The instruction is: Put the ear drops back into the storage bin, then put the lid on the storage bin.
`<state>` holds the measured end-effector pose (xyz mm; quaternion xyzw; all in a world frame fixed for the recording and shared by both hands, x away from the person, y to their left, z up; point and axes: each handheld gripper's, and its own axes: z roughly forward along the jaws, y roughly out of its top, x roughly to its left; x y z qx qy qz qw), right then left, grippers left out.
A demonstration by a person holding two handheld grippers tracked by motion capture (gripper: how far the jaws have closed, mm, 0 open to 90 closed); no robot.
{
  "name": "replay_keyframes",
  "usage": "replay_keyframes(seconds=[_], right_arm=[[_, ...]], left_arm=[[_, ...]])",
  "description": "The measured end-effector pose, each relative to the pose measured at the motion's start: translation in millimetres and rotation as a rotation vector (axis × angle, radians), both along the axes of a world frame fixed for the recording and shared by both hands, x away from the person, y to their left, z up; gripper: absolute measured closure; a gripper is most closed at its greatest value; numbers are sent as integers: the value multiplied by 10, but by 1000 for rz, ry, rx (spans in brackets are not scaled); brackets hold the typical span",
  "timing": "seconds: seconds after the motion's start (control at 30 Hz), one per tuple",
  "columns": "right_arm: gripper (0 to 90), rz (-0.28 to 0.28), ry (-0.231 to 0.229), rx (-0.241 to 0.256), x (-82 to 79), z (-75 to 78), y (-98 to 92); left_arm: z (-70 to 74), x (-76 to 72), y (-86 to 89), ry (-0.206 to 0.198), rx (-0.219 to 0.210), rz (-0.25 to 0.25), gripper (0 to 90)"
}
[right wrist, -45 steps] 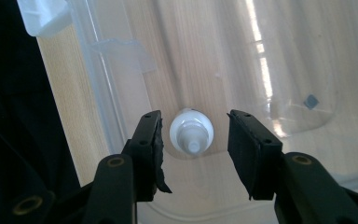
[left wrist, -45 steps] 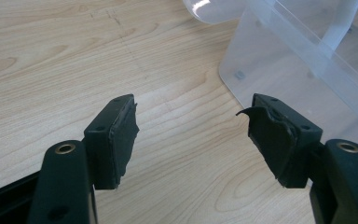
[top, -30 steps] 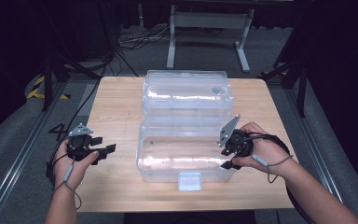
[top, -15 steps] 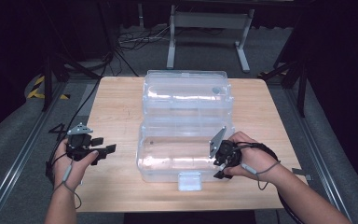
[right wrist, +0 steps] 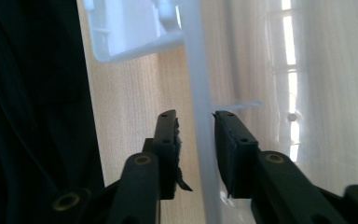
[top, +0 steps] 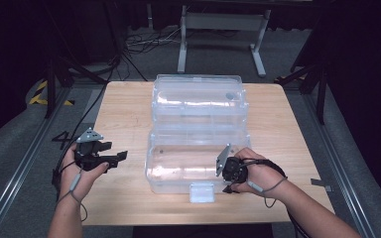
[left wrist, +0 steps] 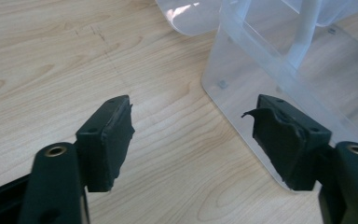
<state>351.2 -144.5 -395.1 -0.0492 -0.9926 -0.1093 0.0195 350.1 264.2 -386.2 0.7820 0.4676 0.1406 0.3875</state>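
While the clear plastic hinged storage box [top: 193, 144] is lying open mid-desk, long axis running 9 to 3 o'clock, the right tongs [right wrist: 196, 154] are straddling its front rim, jaws apart, unclamped. Left tongs [left wrist: 196, 140] are idling agape at 9 o'clock.

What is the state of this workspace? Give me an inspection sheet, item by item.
Surface: light wooden table, bare around the box.
Job's things: clear plastic box, open, its lid lying back behind it; white latch at the front edge.
Clutter: nothing seen.
Grippers: left gripper open, over the table beside the box; right gripper with jaws astride the box's front rim, a gap on each side.
Cables: one trailing from each gripper; more on the floor behind.
Surroundings: dark room, metal stand beyond the table.
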Motion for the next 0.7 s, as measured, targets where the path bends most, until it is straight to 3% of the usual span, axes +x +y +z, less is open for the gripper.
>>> replay_keyframes(seconds=[0.1, 0.2, 0.37, 0.5, 0.6, 0.7], right_arm=[[816, 15, -42, -22, -16, -34, 18], [835, 20, -58, -27, -16, -36, 21], [867, 26, -75, -33, -14, -41, 24], [865, 15, -70, -33, -13, -41, 24], [863, 1, -68, -24, -16, -43, 19], [862, -2, -68, -21, -19, -44, 12]], left_arm=[[60, -2, -29, -19, 4, -23, 349], [83, -7, -33, -21, 10, -11, 352], [138, 50, -64, 30, 9, -37, 349], [192, 83, -100, 0, 29, -61, 326], [278, 110, -101, -12, -31, -65, 336], [338, 146, -104, -42, -1, -63, 336]])
